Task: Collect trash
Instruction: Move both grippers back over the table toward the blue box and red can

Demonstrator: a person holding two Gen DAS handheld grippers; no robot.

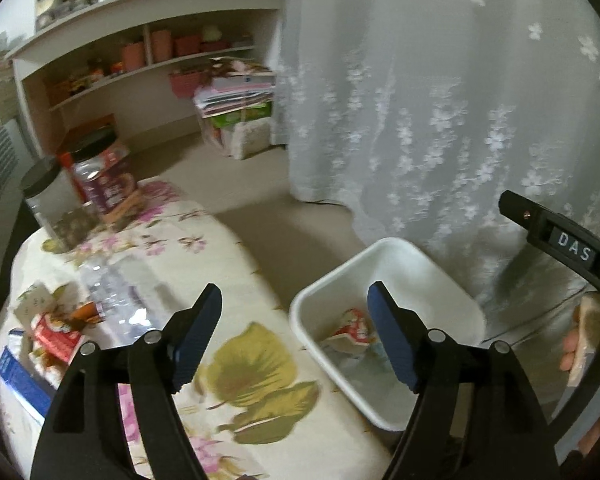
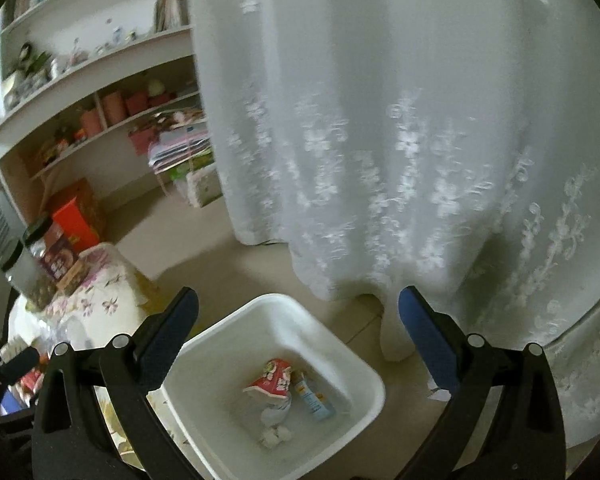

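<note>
Over the white bin (image 2: 364,376), left gripper (image 1: 296,336) and right gripper (image 2: 300,344) jaws gape wide, empty.

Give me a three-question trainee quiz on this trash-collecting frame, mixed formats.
1. True or false: the white bin is empty.
2. Which gripper carries something? A) left gripper B) right gripper C) neither
3. Fill in: the crushed clear bottle lies on the ____ tablecloth.

Key: 1 false, it holds a red-and-white wrapper and a small tube. 2 C, both sets of fingers stand open. 3 floral.
</note>
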